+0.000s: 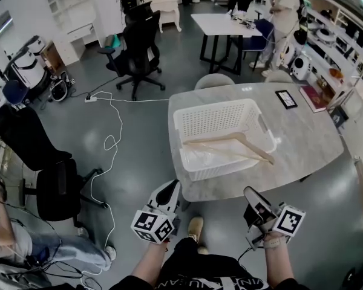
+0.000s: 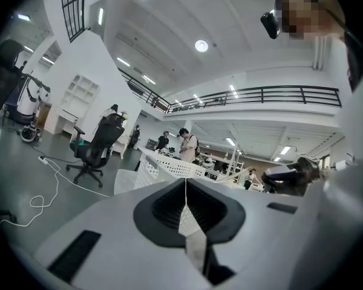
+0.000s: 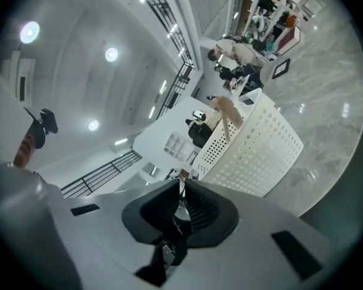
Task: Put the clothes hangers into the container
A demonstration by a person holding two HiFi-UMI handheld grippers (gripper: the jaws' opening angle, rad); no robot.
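Lying in the container (image 1: 213, 117) on the surface (image 1: 311, 139), the hanger (image 1: 228, 142) is seen ahead of both tongs, long axis crosswise, right end over the rim. Both left tongs (image 1: 169, 187) and right tongs (image 1: 250, 193) are closed on nothing; the right is nearer.

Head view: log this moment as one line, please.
hanger: in basket, end over rim | basket: on table | left tongs: shut, empty, by table edge | right tongs: shut, empty, by table edge
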